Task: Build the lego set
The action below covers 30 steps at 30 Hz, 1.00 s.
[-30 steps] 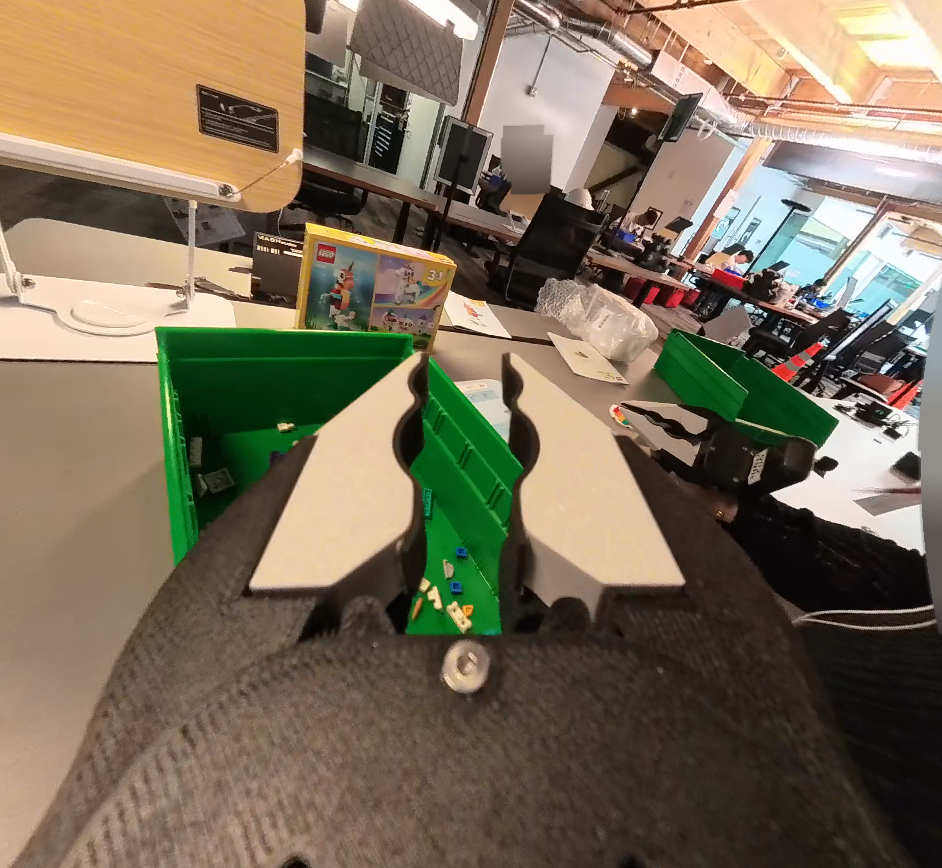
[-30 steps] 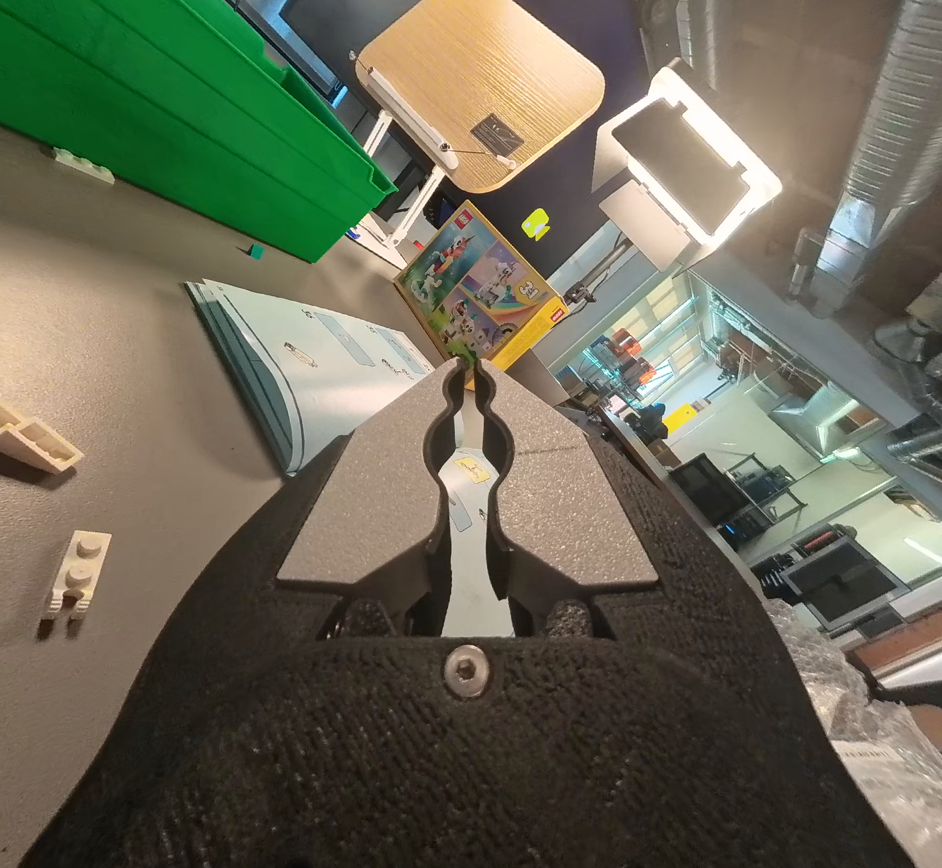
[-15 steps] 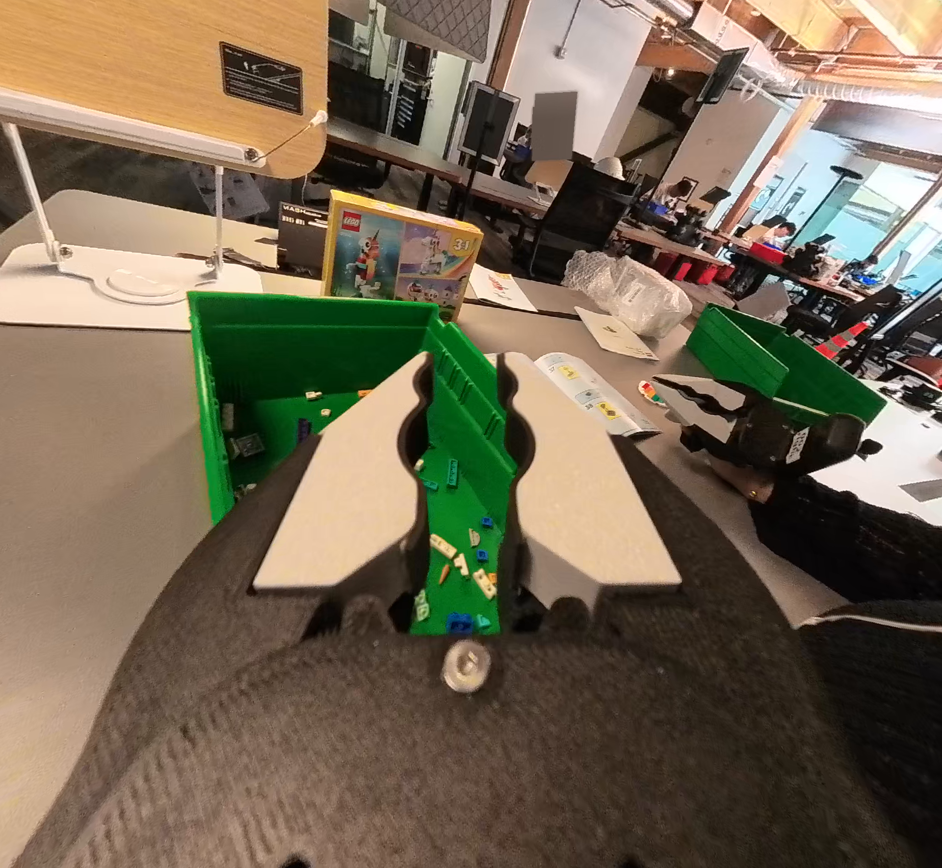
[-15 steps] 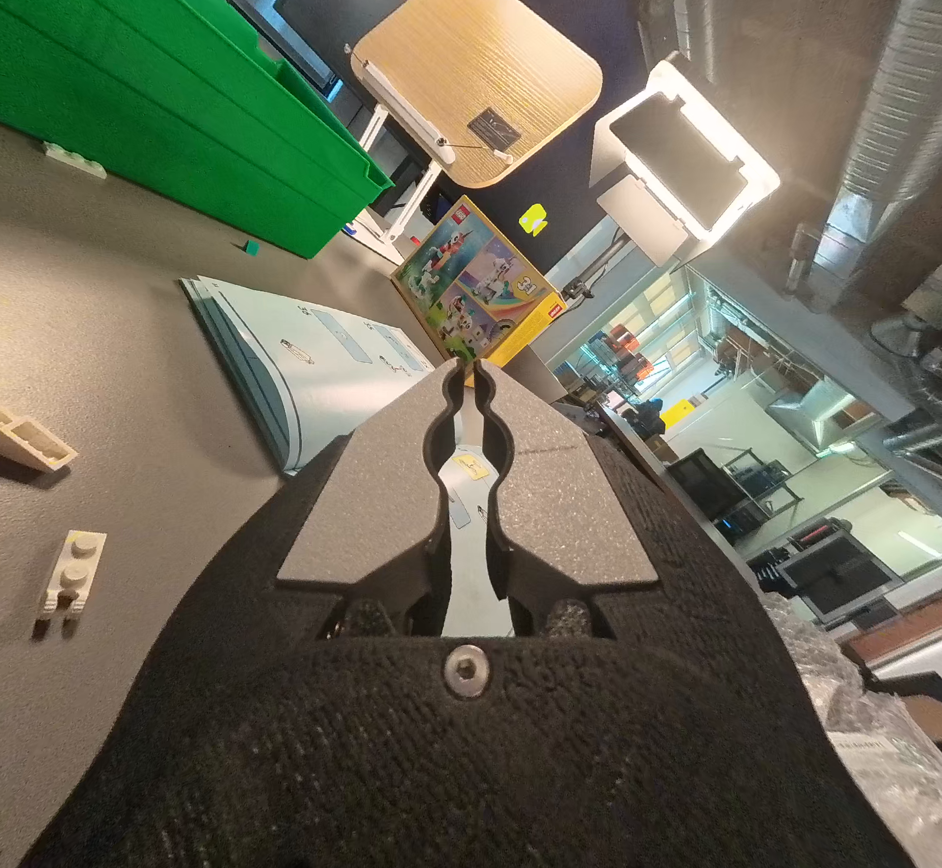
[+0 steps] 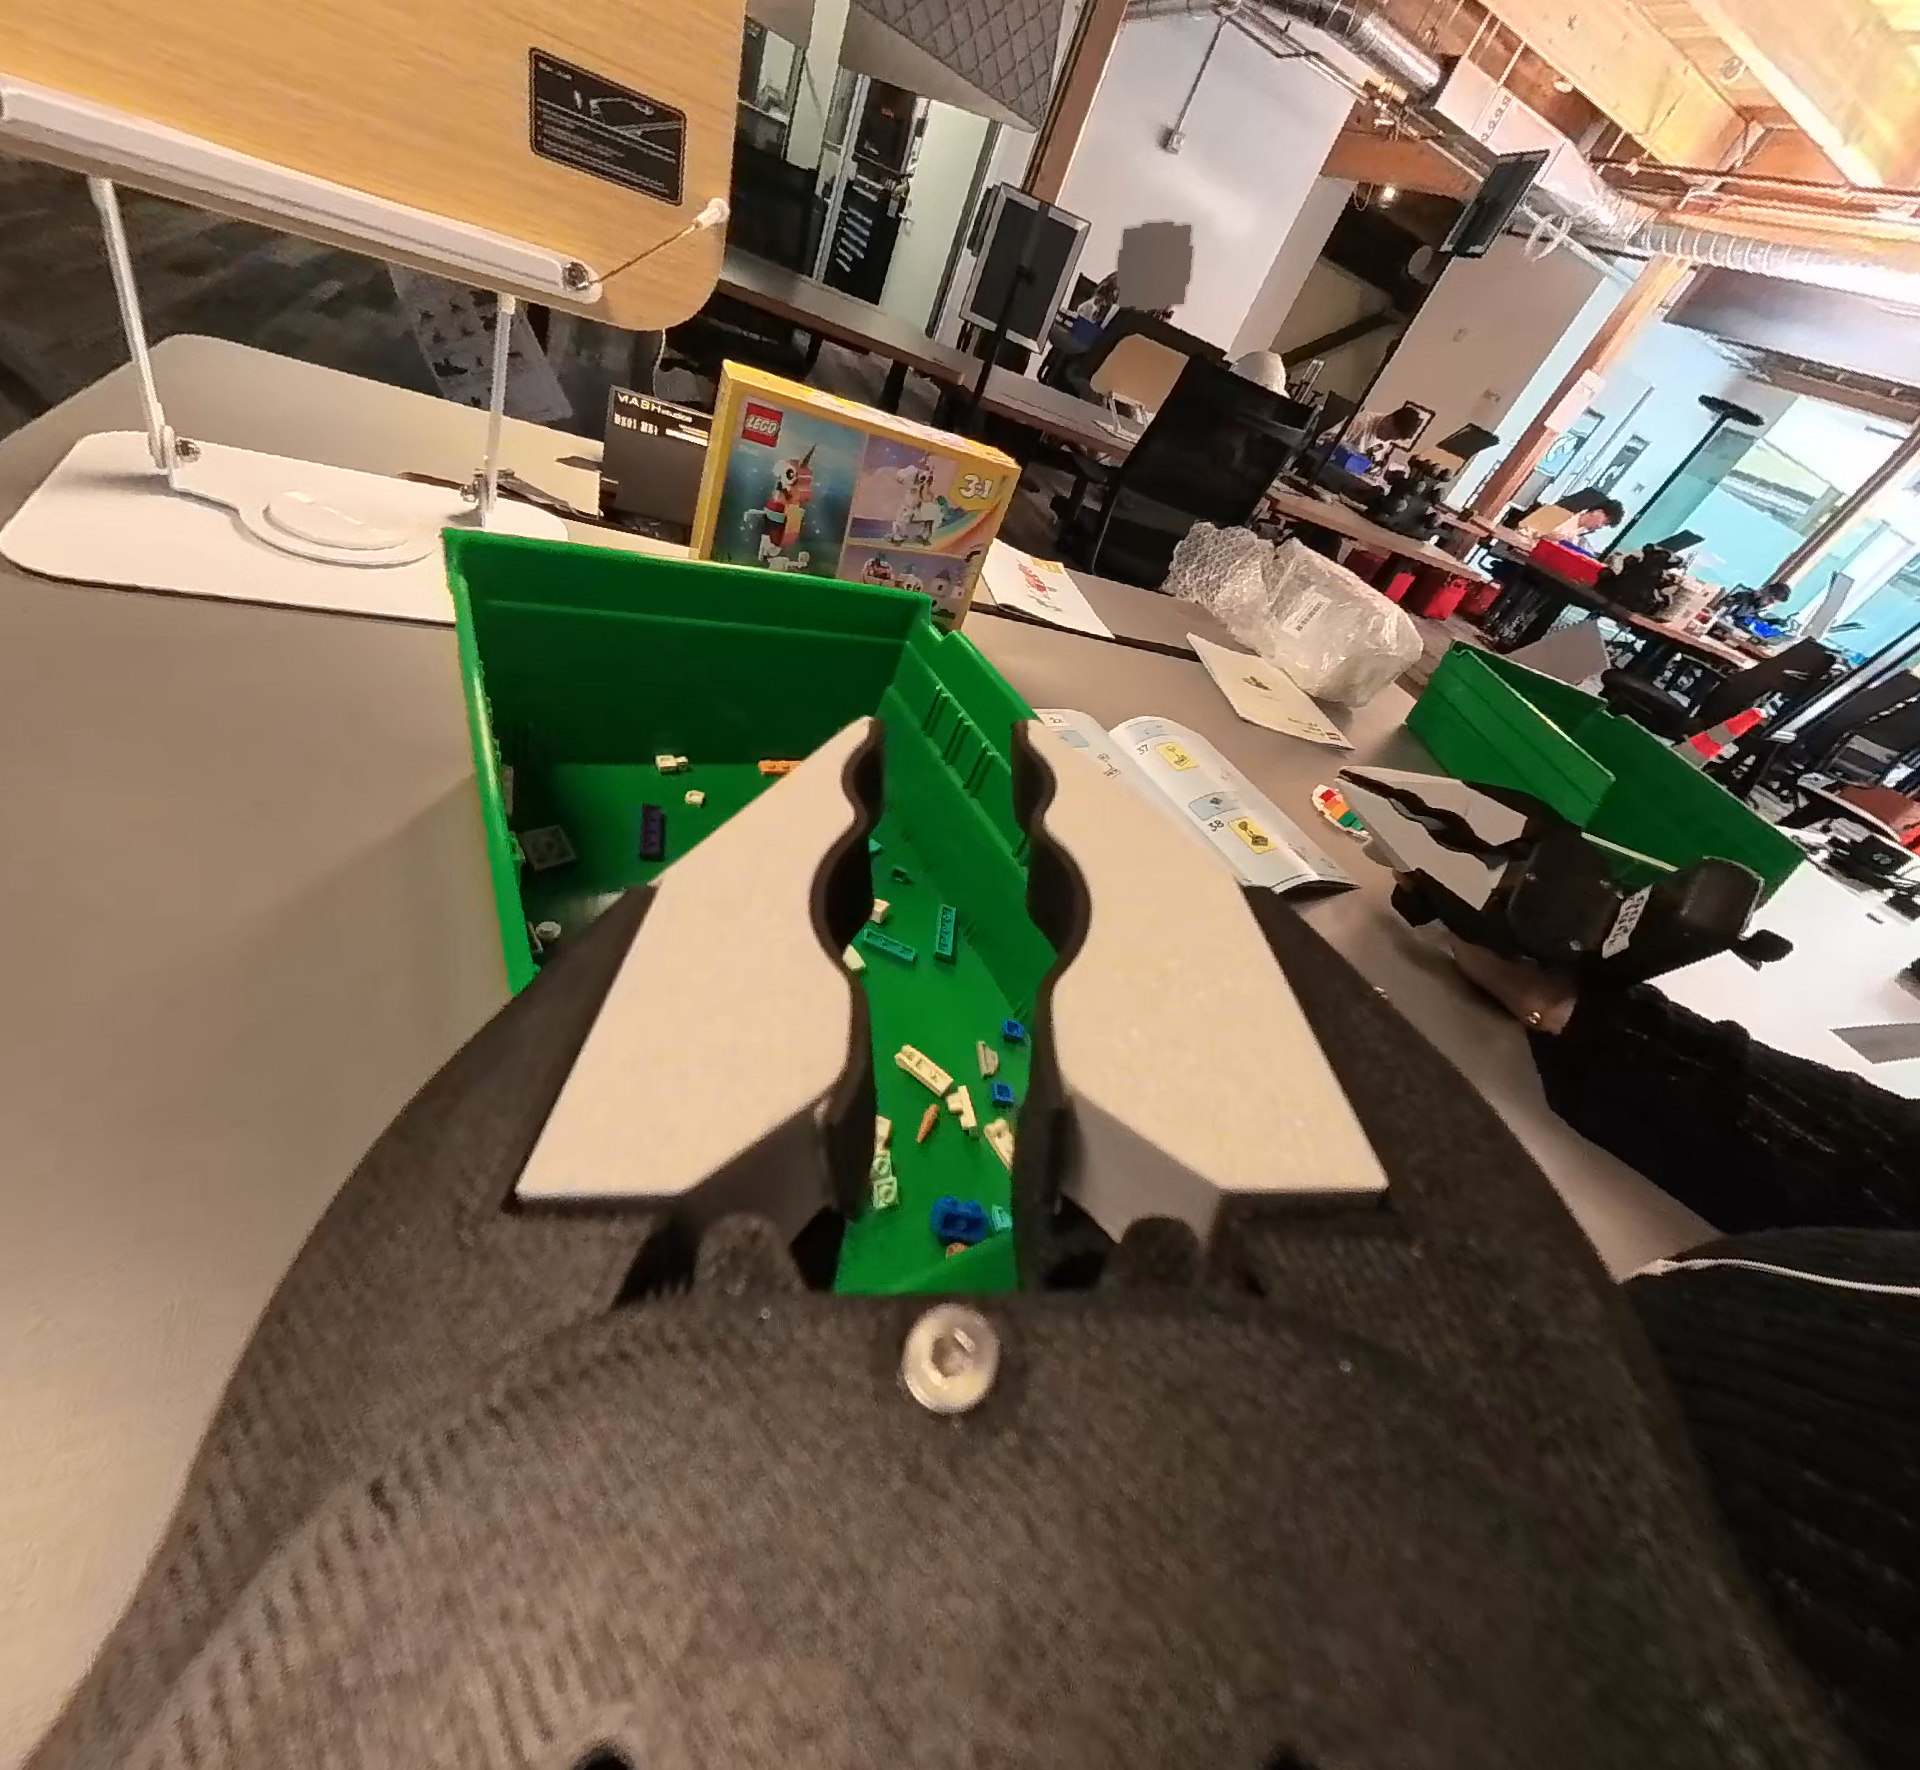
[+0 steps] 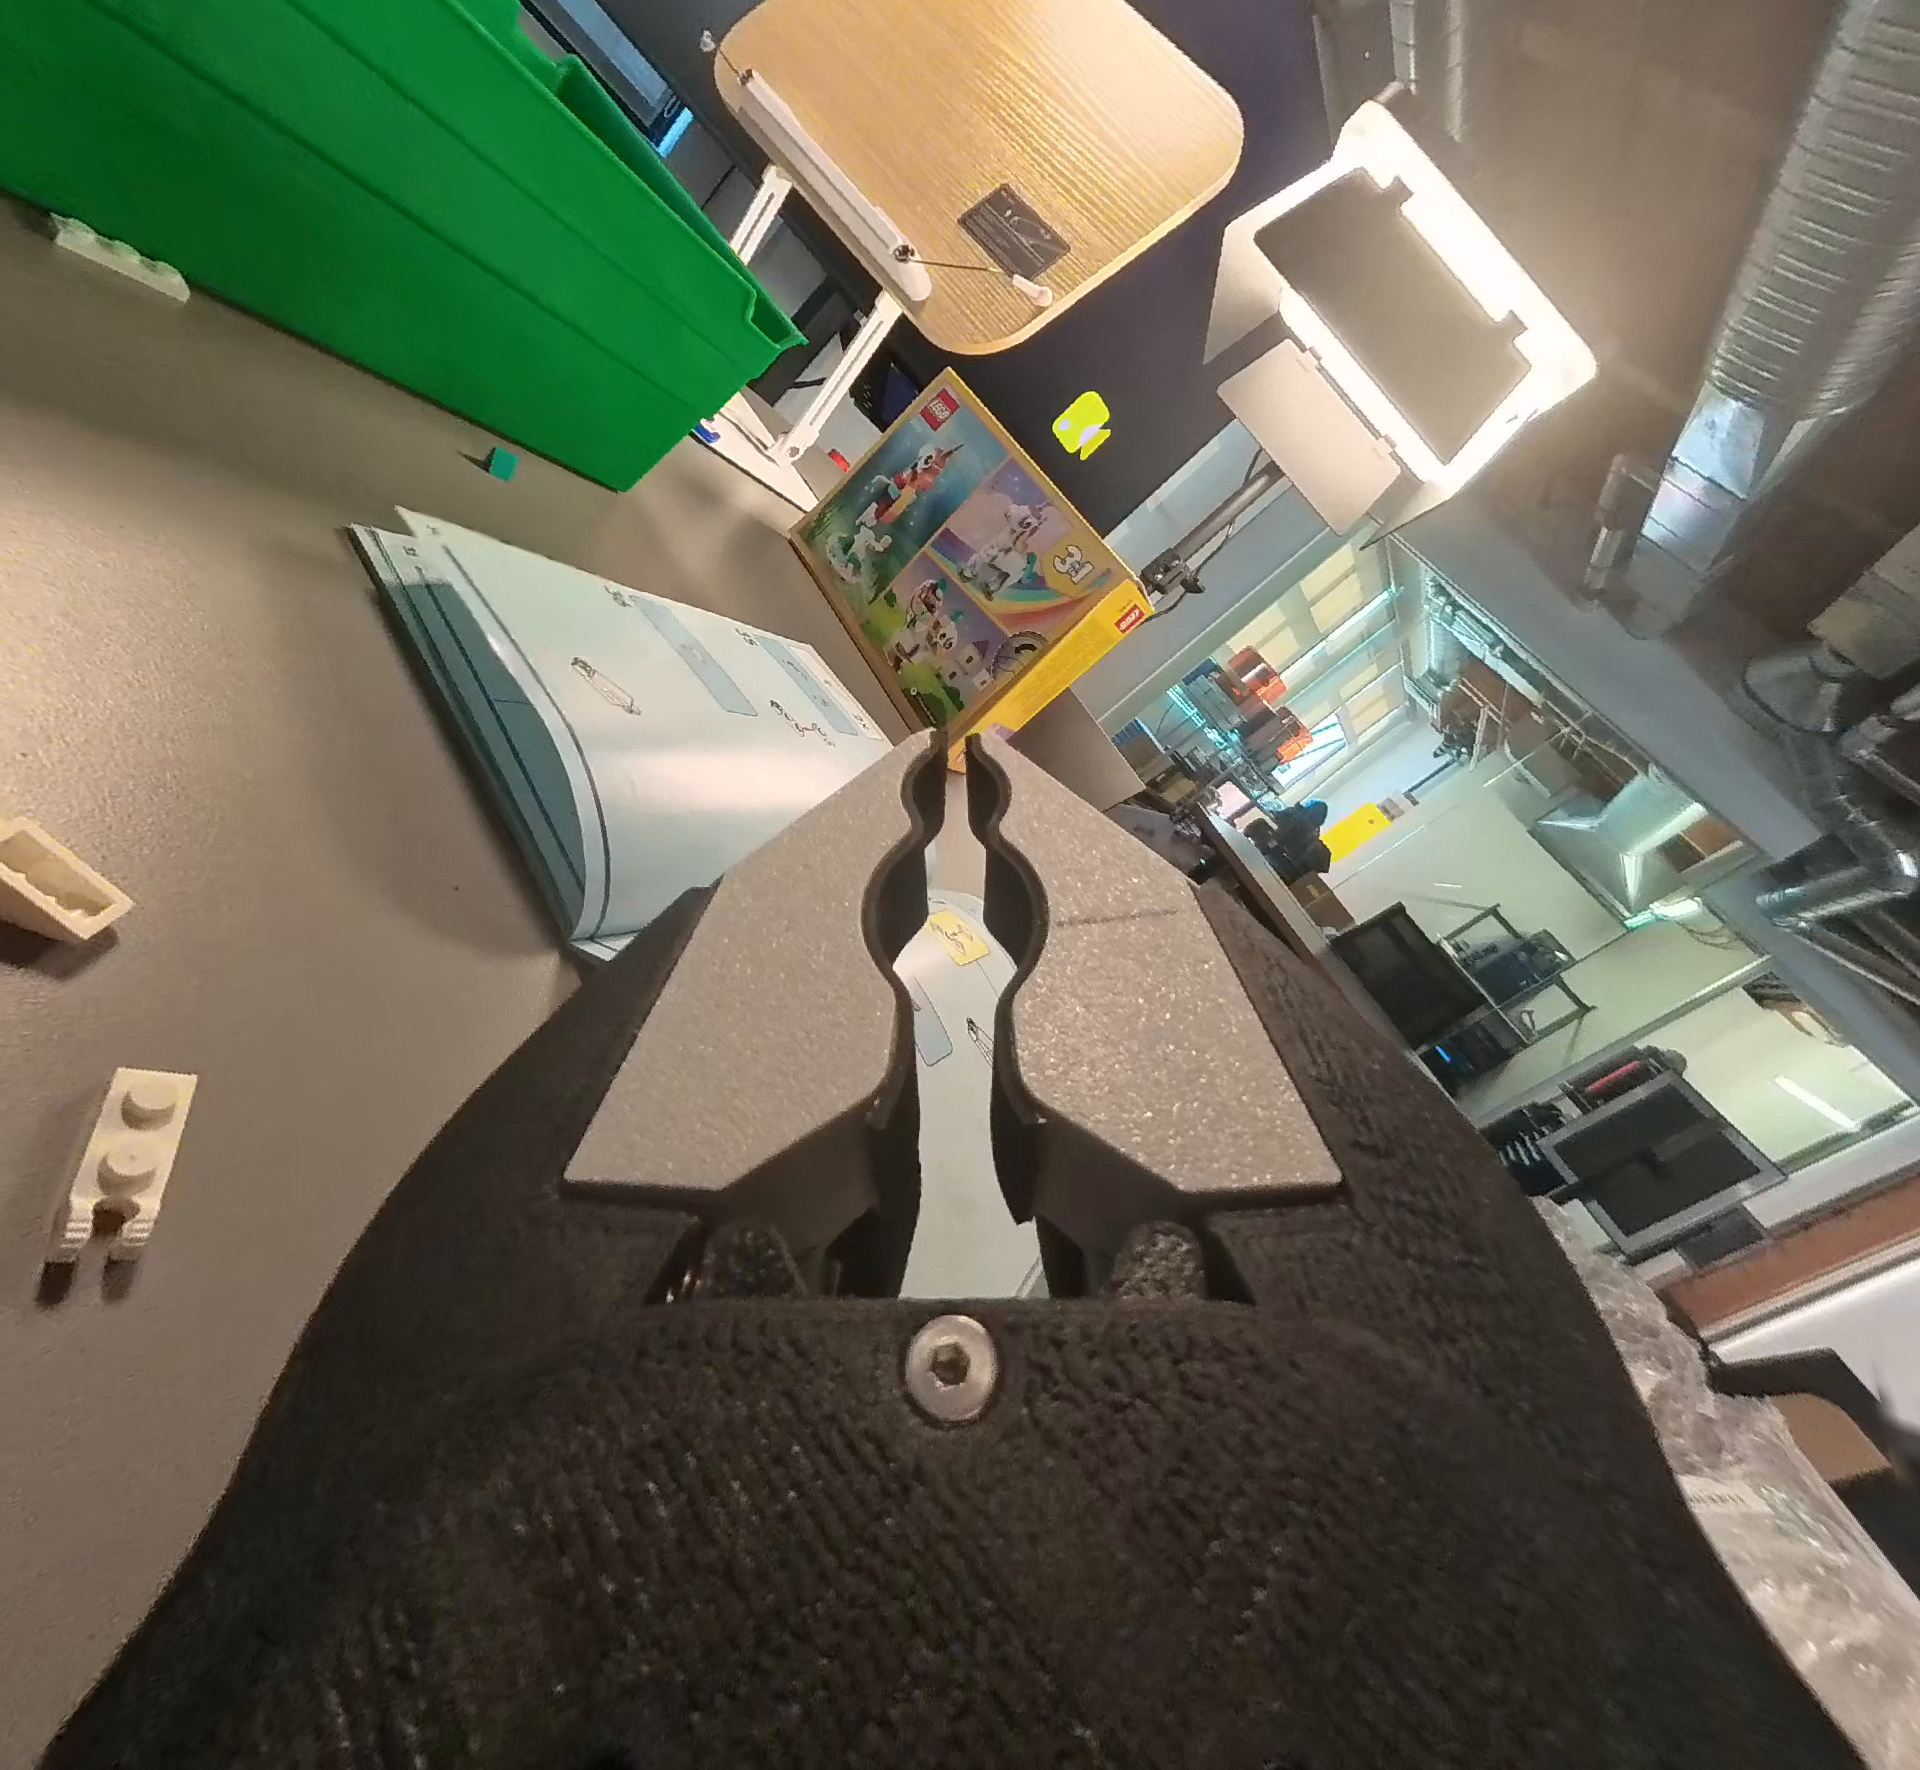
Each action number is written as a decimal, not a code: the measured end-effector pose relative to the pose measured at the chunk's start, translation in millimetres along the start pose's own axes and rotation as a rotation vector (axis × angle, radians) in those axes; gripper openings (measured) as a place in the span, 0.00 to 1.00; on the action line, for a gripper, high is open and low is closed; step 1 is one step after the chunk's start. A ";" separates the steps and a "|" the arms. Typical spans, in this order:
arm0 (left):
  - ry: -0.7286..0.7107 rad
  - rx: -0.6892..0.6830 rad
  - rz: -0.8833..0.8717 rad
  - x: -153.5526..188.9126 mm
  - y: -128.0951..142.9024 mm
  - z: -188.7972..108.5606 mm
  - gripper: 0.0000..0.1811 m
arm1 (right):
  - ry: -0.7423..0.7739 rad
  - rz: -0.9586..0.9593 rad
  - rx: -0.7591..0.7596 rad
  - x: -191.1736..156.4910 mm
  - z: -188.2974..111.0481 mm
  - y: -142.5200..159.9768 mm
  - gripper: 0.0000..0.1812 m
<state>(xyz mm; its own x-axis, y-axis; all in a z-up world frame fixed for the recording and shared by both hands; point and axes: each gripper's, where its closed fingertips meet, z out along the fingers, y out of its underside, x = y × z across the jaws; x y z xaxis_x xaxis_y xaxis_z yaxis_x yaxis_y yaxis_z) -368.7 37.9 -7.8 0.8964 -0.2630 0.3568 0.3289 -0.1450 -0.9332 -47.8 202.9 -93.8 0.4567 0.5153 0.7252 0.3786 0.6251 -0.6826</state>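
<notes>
My left gripper [image 5: 945, 735] is open and empty, held over a green bin [image 5: 675, 640]. Several small loose Lego pieces [image 5: 925, 1066] lie on the bin floor, seen between the fingers. My right gripper [image 6: 956, 744] is shut with nothing between its tips, low over the grey table; it also shows at the right of the left wrist view [image 5: 1423, 821]. The open instruction booklet [image 6: 644, 681] lies ahead of it, with the yellow Lego box [image 6: 966, 567] beyond. Two white pieces [image 6: 125, 1149] [image 6: 52, 879] lie on the table to its left. A small colourful build [image 5: 1338, 801] sits by the right gripper's tips.
A second green bin [image 5: 1558, 764] stands at the far right. A wooden-topped stand [image 5: 364, 6] rises behind the near bin. A bubble-wrap bag [image 5: 1299, 619] and a paper sheet [image 5: 1268, 702] lie at the back. A pale green plate [image 6: 114, 260] and a teal piece [image 6: 502, 461] lie beside the bin [image 6: 364, 162]. Tip to tip, the grippers are about 40 cm apart.
My left gripper has shifted over the bin, so more of the bin floor and its pieces shows between the fingers. The right gripper has barely moved and its tips are slightly closer.
</notes>
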 end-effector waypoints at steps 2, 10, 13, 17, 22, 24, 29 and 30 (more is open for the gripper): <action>0.003 -0.002 -0.005 -0.6 1.5 0.3 0.13 | 0.001 -0.003 -0.003 -0.1 0.1 0.3 0.01; 0.006 -0.025 -0.012 -2.9 9.1 2.4 0.12 | 0.005 -0.002 -0.008 0.8 0.3 1.5 0.01; -0.005 -0.028 -0.005 -4.8 9.2 2.2 0.12 | 0.004 -0.003 -0.008 0.6 0.4 1.5 0.01; -0.097 -0.085 0.059 -16.2 15.2 3.8 0.12 | 0.004 -0.004 -0.008 0.4 0.4 1.4 0.01; -0.191 -0.404 0.320 -25.6 45.8 19.1 0.03 | -0.004 -0.013 -0.005 -1.8 0.8 0.3 0.01; -0.174 -0.615 0.498 -21.5 65.9 27.5 0.02 | -0.010 -0.018 -0.001 -3.4 0.8 -0.9 0.01; -0.241 -1.074 0.871 -50.2 93.2 39.1 0.00 | -0.031 -0.004 0.033 -7.3 0.2 -7.8 0.01; -0.235 -1.165 0.870 -56.3 100.1 39.2 0.00 | -0.035 -0.005 0.038 -8.1 -0.1 -8.5 0.01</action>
<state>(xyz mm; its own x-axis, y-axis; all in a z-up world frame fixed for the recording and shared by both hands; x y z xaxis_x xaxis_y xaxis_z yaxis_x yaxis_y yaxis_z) -374.6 75.6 -123.0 0.7467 -0.5260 -0.4071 -0.6439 -0.7251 -0.2443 -54.6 193.3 -93.8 0.4257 0.5317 0.7321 0.3498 0.6495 -0.6751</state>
